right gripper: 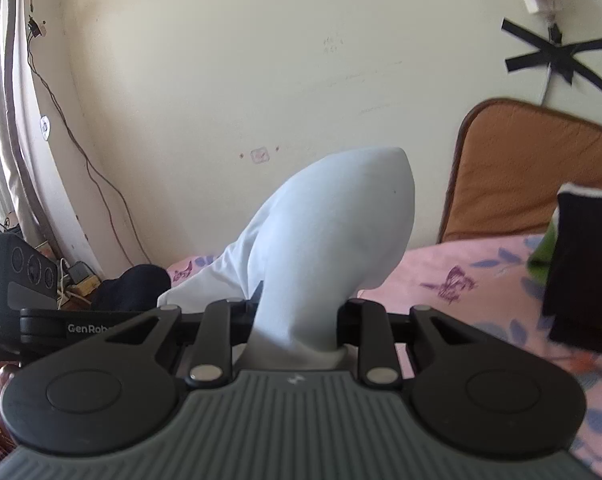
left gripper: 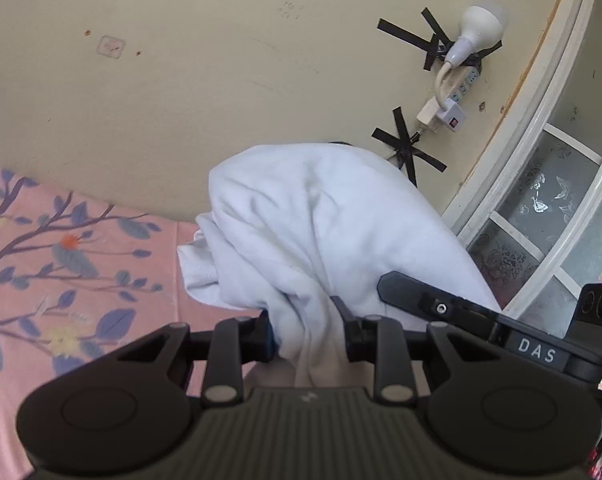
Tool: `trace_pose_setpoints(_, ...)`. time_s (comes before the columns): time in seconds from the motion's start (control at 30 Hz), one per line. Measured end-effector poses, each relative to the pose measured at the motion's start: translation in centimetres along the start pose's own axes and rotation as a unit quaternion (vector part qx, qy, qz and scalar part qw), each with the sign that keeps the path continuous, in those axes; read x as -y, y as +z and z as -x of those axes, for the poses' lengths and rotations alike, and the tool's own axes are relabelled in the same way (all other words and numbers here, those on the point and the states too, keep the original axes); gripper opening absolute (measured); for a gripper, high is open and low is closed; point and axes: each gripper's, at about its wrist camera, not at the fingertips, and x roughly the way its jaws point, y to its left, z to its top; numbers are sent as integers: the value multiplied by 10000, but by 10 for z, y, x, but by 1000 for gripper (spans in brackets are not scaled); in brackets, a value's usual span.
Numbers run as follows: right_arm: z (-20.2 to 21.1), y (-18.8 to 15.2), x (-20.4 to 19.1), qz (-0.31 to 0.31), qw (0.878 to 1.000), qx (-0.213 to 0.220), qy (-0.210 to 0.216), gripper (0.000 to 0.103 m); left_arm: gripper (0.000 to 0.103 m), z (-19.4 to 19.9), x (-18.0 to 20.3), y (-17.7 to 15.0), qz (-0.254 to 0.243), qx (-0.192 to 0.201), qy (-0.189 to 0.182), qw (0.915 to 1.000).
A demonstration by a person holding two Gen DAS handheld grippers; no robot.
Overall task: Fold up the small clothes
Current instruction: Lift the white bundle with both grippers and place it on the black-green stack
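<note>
Two tools hold one white garment [left gripper: 321, 220] above the pink floral bed [left gripper: 61, 240]: my left tool [left gripper: 309, 332] and right tool [right gripper: 297, 328] are each clamped on a bunched fold. Risk as I judge it: the bunched cloth slips or folds crooked. The wall is near ahead, the headboard [right gripper: 533, 172] to the right; the bed below has open room.

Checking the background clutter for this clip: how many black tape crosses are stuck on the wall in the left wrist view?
2. One tape cross sits behind the white bulb; the other is lower, just above the lifted white garment, which may hide more.
</note>
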Motion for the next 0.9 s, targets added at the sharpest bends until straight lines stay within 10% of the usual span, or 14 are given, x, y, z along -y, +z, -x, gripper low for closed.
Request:
trace_pose_setpoints(0.37,58,58,119,-150,9824,1127,-1485,29,26,-171,109,69,-356,-424,-947,9940)
trace_pose_setpoints(0.57,24,17,219,-1169,9567,473,-2623,37,40,-290,103,30,-304,-1155,-37,9928)
trace_pose_setpoints(0.63,16,1,234,-1317,9518,377,-2746,55,60,-294,98,20,-335,-1047,215,9937)
trace_pose_setpoints(0.9,87,-8,178,-1163,9388,1483,-2882,84,61,-207,102,17,-1062,-445,848,9897)
